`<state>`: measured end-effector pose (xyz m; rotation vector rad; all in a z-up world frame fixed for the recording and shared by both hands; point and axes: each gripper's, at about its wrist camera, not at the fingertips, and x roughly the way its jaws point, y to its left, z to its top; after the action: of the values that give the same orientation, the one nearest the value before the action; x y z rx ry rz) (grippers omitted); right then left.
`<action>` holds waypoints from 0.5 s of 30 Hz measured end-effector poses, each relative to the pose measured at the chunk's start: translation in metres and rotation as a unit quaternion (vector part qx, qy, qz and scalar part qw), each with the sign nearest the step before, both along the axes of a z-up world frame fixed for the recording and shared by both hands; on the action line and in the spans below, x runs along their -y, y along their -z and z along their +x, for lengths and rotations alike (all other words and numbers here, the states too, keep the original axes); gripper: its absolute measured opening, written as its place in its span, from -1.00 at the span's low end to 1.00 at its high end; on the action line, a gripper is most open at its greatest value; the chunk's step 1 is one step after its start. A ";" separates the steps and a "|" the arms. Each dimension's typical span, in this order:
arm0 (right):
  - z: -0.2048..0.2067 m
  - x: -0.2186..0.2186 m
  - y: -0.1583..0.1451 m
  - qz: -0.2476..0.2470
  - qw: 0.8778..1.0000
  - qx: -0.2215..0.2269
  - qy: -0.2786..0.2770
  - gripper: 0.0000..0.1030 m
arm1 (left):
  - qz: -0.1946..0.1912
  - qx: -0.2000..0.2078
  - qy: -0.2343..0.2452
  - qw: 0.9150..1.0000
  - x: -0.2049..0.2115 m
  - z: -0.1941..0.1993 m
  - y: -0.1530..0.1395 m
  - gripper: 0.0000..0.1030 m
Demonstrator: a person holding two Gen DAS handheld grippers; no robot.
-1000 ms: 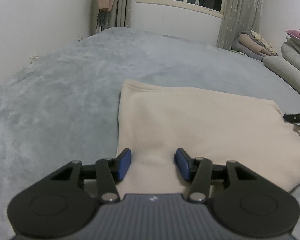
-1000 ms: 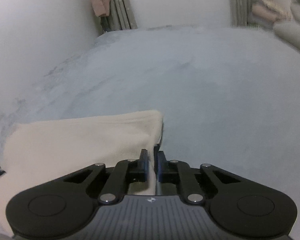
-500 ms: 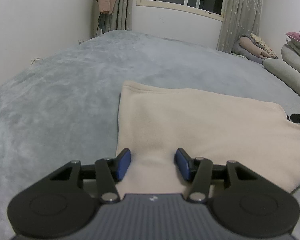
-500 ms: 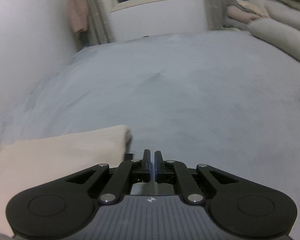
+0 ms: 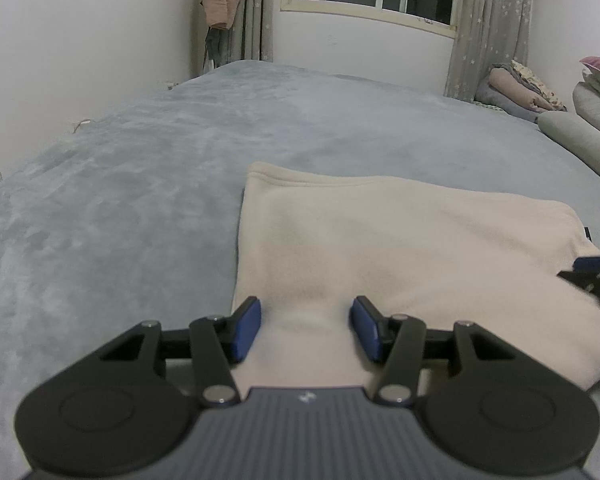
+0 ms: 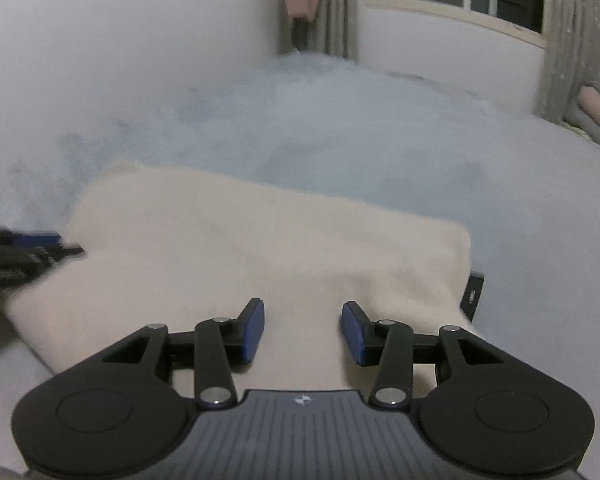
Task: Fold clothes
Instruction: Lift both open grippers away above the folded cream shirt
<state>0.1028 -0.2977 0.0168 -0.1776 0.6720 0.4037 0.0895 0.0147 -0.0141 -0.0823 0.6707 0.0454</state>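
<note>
Left gripper (image 5: 306,330) level over the near edge of the folded cream garment (image 5: 400,248), blue pads spread apart, nothing between them but cloth below. Right gripper (image 6: 303,332) likewise level over the garment's near edge, jaws parted, empty. Garment lies flat on the grey-blue bed cover (image 5: 120,200), near side of the bed. Right wrist view motion-blurred; far wall and cover indistinct. Small dark tag (image 6: 473,294) at the garment's right corner carries print, unreadable. Each gripper appears cut off at the other view's edge.
</note>
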 end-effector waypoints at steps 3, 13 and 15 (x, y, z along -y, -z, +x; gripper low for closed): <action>-0.005 -0.007 0.008 -0.001 1.000 0.000 0.006 -0.13 | 0.001 -0.001 0.000 1.000 0.000 0.001 -0.001 -0.05; -0.018 -0.021 -0.001 -0.001 0.998 0.016 0.065 0.02 | -0.003 -0.008 -0.008 1.000 0.001 -0.002 -0.009 -0.05; -0.034 -0.024 -0.007 0.019 0.998 0.023 0.060 0.12 | -0.004 -0.007 -0.011 1.000 0.005 -0.006 -0.018 -0.04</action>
<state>0.0692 -0.2739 0.0233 -0.1104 0.6252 0.2967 0.0832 0.0094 0.0042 -0.0974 0.6850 0.0641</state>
